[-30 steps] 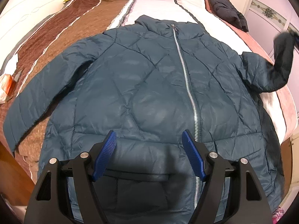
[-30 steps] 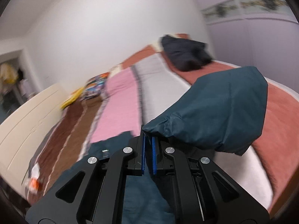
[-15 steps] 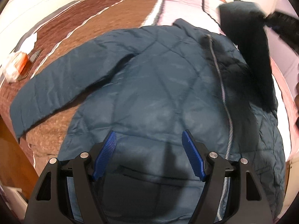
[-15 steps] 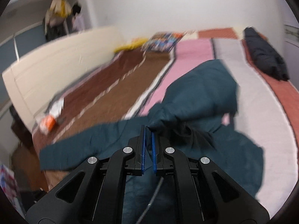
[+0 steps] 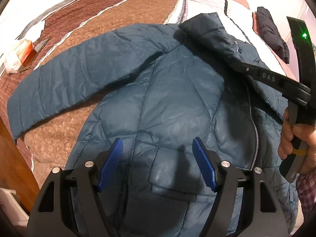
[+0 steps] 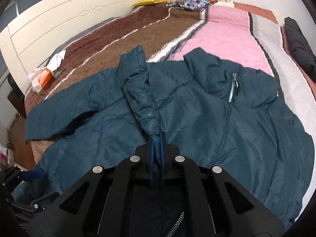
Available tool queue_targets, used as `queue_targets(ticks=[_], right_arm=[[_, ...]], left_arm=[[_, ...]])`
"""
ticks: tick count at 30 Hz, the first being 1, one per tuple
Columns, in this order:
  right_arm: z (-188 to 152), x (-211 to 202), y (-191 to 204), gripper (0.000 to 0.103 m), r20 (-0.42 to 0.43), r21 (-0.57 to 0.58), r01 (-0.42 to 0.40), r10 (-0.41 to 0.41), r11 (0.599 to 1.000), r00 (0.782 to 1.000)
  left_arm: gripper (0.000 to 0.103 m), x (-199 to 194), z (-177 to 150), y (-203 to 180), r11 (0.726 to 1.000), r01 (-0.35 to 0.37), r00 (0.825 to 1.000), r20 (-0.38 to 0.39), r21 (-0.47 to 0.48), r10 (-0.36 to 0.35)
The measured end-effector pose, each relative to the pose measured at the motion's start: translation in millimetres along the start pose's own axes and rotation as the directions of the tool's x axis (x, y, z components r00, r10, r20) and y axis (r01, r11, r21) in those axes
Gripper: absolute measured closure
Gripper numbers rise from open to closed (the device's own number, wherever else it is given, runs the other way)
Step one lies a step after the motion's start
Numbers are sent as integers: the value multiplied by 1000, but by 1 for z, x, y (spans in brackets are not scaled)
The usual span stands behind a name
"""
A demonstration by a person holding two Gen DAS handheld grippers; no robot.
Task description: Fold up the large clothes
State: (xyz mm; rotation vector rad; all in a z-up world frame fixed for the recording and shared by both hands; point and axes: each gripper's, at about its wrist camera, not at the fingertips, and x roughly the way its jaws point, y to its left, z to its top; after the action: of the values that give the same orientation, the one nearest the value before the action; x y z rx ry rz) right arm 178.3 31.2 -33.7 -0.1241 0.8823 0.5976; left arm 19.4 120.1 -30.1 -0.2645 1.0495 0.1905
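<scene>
While the left gripper [image 5: 158, 154] hung just above the lower front of the jacket [image 5: 167, 102], its jaws stood wide apart with nothing between them, only the pocket flap [image 5: 173, 177] showing underneath. The blue pads [image 5: 110, 162] weren't touching the fabric as far as the left wrist view showed.

The right gripper [image 6: 157, 138] had its jaws nearly together and just starting to open, with the sleeve [image 6: 140, 90] still pinched between the pads. That sleeve was folded in across the chest of the jacket, cuff end pointing up toward the headboard [image 6: 59, 19]. From the left camera, a hand [image 5: 296, 144] could be seen wrapped around the right gripper's handle at the right edge, a green light glowing on the tool above it.

The jacket itself, a teal quilted puffer, lay front-up and spread out on the bed [image 6: 227, 25], zipper [image 5: 254, 126] closed up to the collar [image 6: 207, 63]. Its other sleeve [image 5: 75, 75] stretched out flat to the left over the brown part of the striped blanket.

Further out, an orange-and-white packet [image 6: 40, 79] sat near the left edge of the bed, next to a crumpled white scrap [image 6: 57, 58]. A dark garment [image 6: 298, 45] lay bunched at the far right side, and a colourful printed pillow [image 6: 189, 1] plus something yellow [image 6: 152, 0] sat at the far end by the wall.
</scene>
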Motion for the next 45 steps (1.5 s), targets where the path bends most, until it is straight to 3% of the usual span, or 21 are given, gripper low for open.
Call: queue_targets(ticks=[2, 4, 6, 7, 14, 19, 24, 28, 35, 40, 45], right_arm=[[-3, 5, 2, 91, -22, -4, 4, -4, 1000, 1000], [-4, 8, 3, 78, -52, 1, -24, 24, 1000, 998], [-7, 10, 8, 54, -79, 8, -65, 66, 998, 995], [-8, 10, 10, 51, -87, 3, -81, 81, 997, 993], [-14, -10, 20, 49, -81, -1, -148, 147, 989, 986], [-26, -46, -1, 48, -25, 80, -184, 187, 980, 982], [-55, -83, -40, 47, 44, 213, -179, 173, 961, 984], [-91, -107, -79, 47, 71, 363, -159, 142, 918, 987], [-147, -143, -135, 47, 82, 534, -118, 87, 837, 993], [-167, -155, -170, 47, 128, 644, -157, 96, 749, 987], [-181, -154, -202, 47, 179, 740, -219, 128, 636, 976]], left_arm=[[32, 0, 0, 0, 1000, 1, 1000, -1, 2, -1], [32, 0, 0, -1, 1000, -2, 1000, -1, 5, 2], [32, 0, 1, 0, 1000, -4, 1000, 2, 8, 4], [32, 0, 1, 0, 1000, -5, 1000, 3, 9, 5], [32, -6, 4, 2, 1000, -24, 1000, 14, 12, 24], [32, -13, 9, 3, 999, -41, 999, 29, 8, 40], [32, -16, 23, -3, 1000, -9, 999, 31, -1, 9], [26, -15, 46, -12, 999, 42, 998, 42, -27, -41], [25, 5, 101, -30, 991, 107, 993, 61, -83, -102], [25, 36, 129, -41, 993, 63, 998, 22, -101, -61], [26, 73, 142, -50, 989, 24, 998, -47, -144, -31]])
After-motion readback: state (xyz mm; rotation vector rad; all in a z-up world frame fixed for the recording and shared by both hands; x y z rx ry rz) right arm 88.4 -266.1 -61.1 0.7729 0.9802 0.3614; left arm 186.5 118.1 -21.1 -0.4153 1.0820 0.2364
